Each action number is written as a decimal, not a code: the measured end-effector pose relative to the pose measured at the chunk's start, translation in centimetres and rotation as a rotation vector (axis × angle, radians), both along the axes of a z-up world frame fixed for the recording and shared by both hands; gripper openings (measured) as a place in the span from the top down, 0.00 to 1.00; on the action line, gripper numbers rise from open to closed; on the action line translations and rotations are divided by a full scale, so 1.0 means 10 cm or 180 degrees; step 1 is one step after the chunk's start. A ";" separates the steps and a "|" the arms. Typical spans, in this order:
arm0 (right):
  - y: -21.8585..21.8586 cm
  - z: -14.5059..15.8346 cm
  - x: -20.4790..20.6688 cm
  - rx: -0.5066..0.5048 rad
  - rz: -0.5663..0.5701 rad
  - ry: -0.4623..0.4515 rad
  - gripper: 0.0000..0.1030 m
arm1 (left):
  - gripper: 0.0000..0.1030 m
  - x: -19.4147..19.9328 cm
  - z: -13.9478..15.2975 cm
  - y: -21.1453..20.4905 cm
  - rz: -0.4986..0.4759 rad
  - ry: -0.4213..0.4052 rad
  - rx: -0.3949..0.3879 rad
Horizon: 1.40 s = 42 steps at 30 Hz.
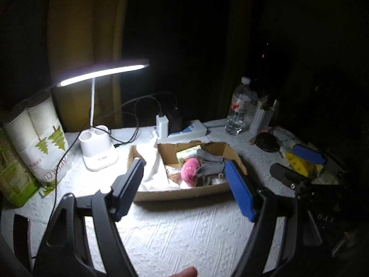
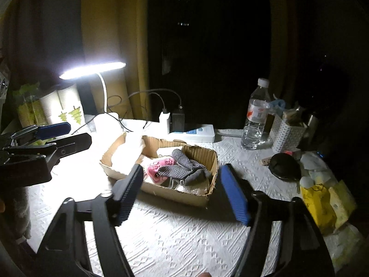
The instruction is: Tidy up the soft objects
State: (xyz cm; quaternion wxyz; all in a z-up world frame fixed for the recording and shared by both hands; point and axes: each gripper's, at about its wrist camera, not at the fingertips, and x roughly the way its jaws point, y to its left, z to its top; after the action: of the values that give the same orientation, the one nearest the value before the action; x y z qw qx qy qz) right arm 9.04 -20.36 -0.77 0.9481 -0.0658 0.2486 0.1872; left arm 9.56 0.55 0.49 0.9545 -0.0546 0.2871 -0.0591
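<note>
Both hand-held grippers hang over the white textured counter, nothing between their blue pads. The left hand-held gripper has its jaws spread wide apart, framing the cardboard box straight ahead at twelve o'clock. The right hand-held gripper is spread just as wide, the same box ahead of it.

Inside the box, a white cloth is bunched at the nine o'clock end. Beside it sits a pink plush piece, and grey dotted socks lie across the three o'clock end, touching the pink piece. From the right wrist view the socks overlap the pink piece.

A lit desk lamp stands at ten o'clock of the box, with a pack of paper cups further out toward nine. Behind the box, at twelve, a power strip carries two chargers. A water bottle stands at two o'clock, next to a white dotted holder. A yellow bag lies at three o'clock, in shadow.
</note>
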 end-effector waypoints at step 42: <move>-0.58 0.68 -1.56 0.0317 -0.0244 -0.0470 0.21 | 0.03 -1.60 0.78 -0.18 0.0186 -0.0502 0.0397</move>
State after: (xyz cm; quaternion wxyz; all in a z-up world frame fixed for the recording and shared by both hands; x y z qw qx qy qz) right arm -6.58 -26.13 6.03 0.9724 -0.0226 0.1708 0.1575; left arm -6.40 -1.29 8.28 0.9770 0.0014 0.2125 -0.0173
